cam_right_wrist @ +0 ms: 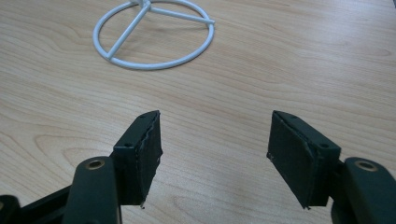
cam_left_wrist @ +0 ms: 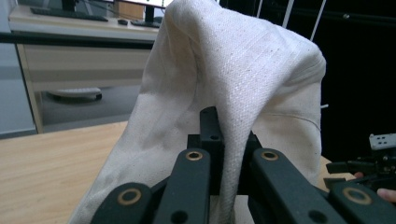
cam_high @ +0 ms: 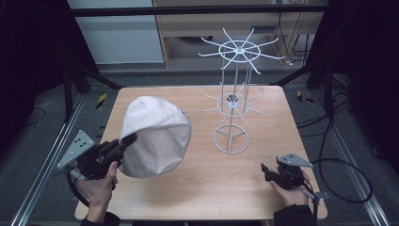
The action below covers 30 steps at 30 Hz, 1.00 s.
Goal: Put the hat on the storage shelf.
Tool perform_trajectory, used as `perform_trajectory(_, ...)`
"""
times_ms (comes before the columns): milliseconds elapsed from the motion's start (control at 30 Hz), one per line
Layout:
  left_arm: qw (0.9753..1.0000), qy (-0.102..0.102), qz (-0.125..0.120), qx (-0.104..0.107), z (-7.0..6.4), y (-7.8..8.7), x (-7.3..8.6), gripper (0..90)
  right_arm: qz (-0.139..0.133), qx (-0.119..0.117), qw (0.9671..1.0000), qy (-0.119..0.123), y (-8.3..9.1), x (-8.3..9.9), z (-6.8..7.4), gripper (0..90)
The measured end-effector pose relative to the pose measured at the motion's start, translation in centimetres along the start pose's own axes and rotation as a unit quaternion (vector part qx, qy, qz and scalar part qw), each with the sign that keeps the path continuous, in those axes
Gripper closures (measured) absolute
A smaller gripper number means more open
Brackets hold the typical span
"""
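I see the wooden table (cam_high: 197, 188) first. On it, at about nine o'clock from centre, a pale cloth hat (cam_high: 155, 136) is lifted up, crown bulging. At one o'clock stands the white wire rack (cam_high: 234, 94), its ring base on the tabletop. My left gripper (cam_high: 129, 140), at eight o'clock, pinches a fold of the hat's edge. My right gripper (cam_high: 264, 168), at four o'clock, sits low over bare wood, jaws spread.

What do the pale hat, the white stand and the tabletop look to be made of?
Hat: woven cotton or canvas, off-white and matte; the weave and soft folds show. Stand: thin wire or rod, probably metal under smooth white coating or paint. Table: wood or wood-look laminate, light with printed-looking grain; which one is unclear.
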<state>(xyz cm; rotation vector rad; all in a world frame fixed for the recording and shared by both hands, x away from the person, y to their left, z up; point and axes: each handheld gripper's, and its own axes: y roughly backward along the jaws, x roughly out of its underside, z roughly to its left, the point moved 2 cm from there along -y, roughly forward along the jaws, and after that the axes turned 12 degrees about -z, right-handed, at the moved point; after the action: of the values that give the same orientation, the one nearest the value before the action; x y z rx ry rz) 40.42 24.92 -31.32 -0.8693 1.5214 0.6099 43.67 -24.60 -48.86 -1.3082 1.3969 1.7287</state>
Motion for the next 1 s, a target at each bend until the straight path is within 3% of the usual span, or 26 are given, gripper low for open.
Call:
perform_trajectory(567,0.9976,0.027,-0.063,0.009,-0.2,-2.0,-2.2,87.5,-0.018,0.000,0.9998,0.009,0.1,-0.1,0.0,31.4)
perform_trajectory(1000,0.9911,0.044,-0.126,0.010,0.1,-3.4,-3.8,87.5,-0.019,0.000,0.9997,0.017,0.0,0.0,-0.1,30.3)
